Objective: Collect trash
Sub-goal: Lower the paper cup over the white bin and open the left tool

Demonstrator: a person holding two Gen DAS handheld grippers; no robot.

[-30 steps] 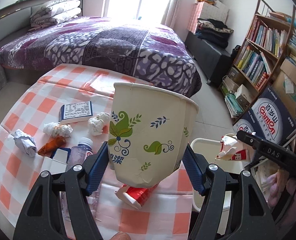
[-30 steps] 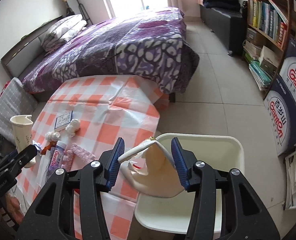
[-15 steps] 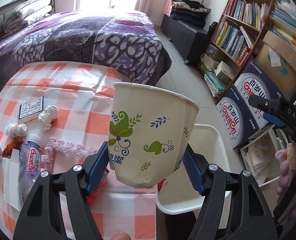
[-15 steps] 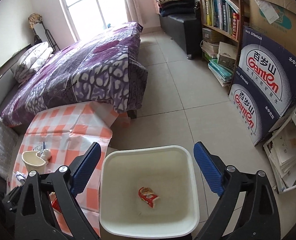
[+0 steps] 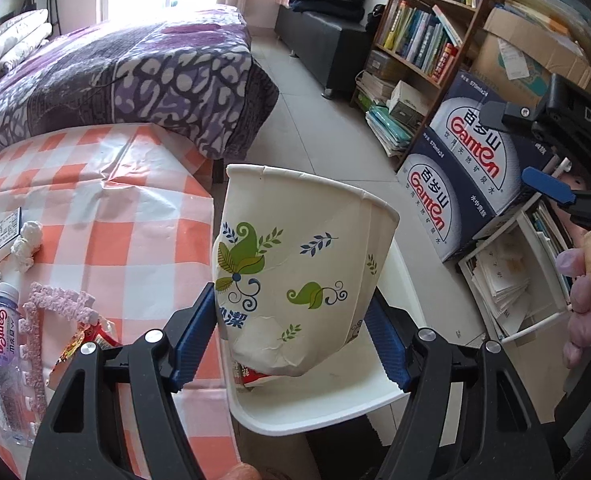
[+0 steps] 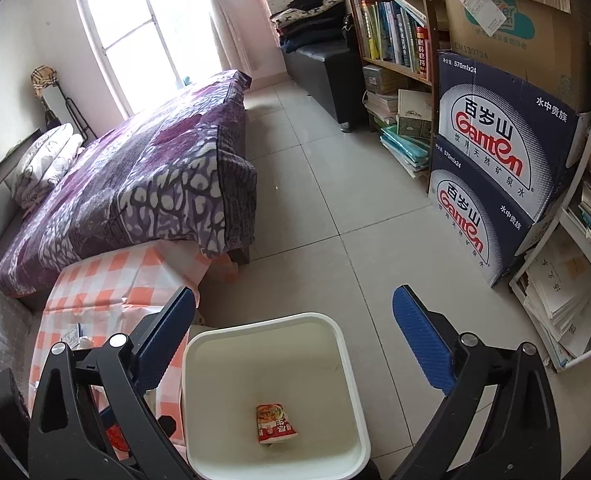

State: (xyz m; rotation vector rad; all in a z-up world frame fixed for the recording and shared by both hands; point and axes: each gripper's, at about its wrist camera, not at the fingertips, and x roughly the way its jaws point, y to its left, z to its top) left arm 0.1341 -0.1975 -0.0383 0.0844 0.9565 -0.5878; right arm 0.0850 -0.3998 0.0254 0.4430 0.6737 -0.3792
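Although dented near its base, looks light, thin-walled and easy to crush: so much for the paper cup (image 5: 295, 272) at the centre of the left wrist view. Best taken low on the wall, close to the stiffer bottom, and with gentle pressure only. Clamped just so by the left gripper (image 5: 291, 312), blue pads pressing in from 9 and 3 o'clock, mouth tilted up toward 12. Appears to hang over the left side of the white bin (image 5: 335, 404), showing at 5 o'clock beneath the cup, just beside the checked tablecloth (image 5: 107, 216) at 9 o'clock. More litter there: a plastic bottle (image 5: 5, 332) at 8 o'clock and a crumpled tissue (image 5: 25, 240) at 9. Probably ready for release; likely to drop cleanly, though light enough to bounce off the rim.

As for the right gripper (image 6: 293, 300): jaws wide apart, having just been opening, nothing between them. Looks straight down on the bin at 6 o'clock in its own view, a red wrapper (image 6: 273, 424) lying on the bottom.
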